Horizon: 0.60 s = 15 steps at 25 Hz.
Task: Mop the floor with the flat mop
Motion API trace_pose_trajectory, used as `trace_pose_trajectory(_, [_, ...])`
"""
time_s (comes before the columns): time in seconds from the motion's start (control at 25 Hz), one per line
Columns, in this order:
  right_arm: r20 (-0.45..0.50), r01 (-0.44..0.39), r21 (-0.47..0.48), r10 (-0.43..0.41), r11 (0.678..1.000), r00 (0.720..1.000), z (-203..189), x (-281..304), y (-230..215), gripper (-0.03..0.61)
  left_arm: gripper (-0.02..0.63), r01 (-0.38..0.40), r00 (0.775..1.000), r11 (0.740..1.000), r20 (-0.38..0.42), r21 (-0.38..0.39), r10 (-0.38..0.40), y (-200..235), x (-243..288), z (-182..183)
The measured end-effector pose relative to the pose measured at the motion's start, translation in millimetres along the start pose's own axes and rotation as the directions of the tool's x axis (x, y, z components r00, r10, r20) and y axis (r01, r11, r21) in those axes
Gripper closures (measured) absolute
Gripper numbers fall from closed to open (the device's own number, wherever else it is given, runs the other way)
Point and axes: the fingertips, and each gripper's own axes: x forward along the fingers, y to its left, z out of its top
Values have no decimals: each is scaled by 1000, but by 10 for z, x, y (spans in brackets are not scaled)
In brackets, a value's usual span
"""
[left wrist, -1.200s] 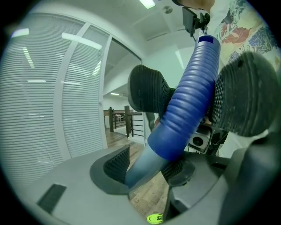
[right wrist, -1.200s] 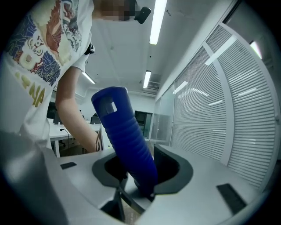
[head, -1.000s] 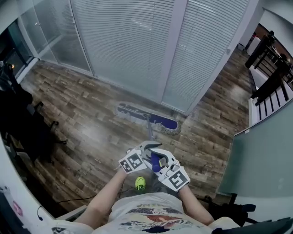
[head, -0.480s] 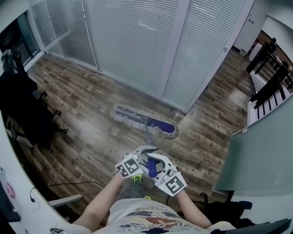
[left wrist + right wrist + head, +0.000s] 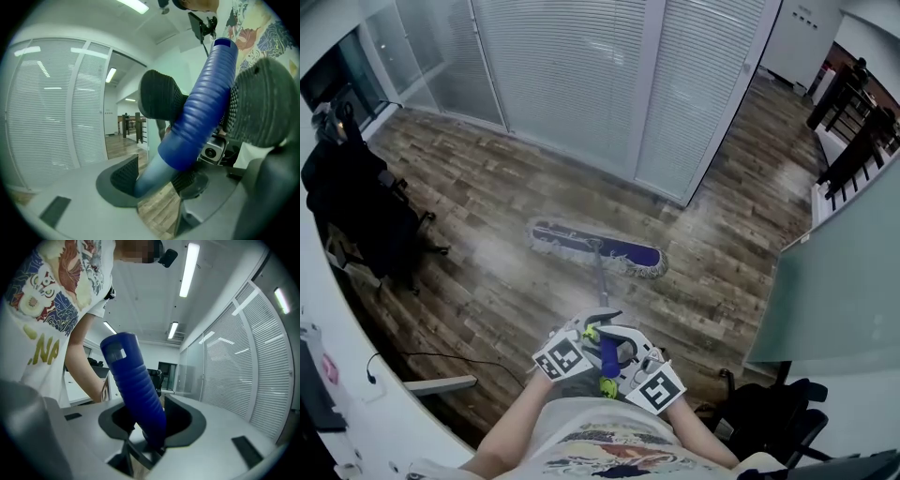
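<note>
Flat mop lies with its long purple head flat on the wooden floor ahead of you, fringe spread out, near the foot of the blinded glass partition but apart from it. Its thin pole runs back from the middle of the head to the blue ribbed grip at your waist.

Both of yours are clenched on that grip. The left hand-held gripper has it between its dark pads low down, and the right hand-held gripper clamps the grip a little higher, so the two sit just beside each other at the top end.

Judging by its build, the flat mop should feel light, with a stiff pole and a soft, floppy head that drags instead of sliding freely. The ribs on the grip look like they give the pads good bite, so slipping seems unlikely. The weak point is leverage: with both holds crowded at the top, the far end will probably swing wide and twist easily. Dropping one hold lower onto the bare pole would likely steady it, though that smooth metal looks slicker than the ribbing.

Mind the black office chair at your left and the thin cable on the floor, either of which could snag the fringe
</note>
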Motion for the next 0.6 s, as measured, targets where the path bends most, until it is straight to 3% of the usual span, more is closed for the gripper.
trace_pose_trajectory(0.2, [21,-6,8,6,1000,1000,-75,-93,217,425,445,-4,1000,1000,-10,17,5,-220,-13,-113])
trace_pose_trajectory(0.6, [27,-76,15,75,997,997,-76,36,-209,410,456,1,1000,998,-15,58,0,206,123,-33])
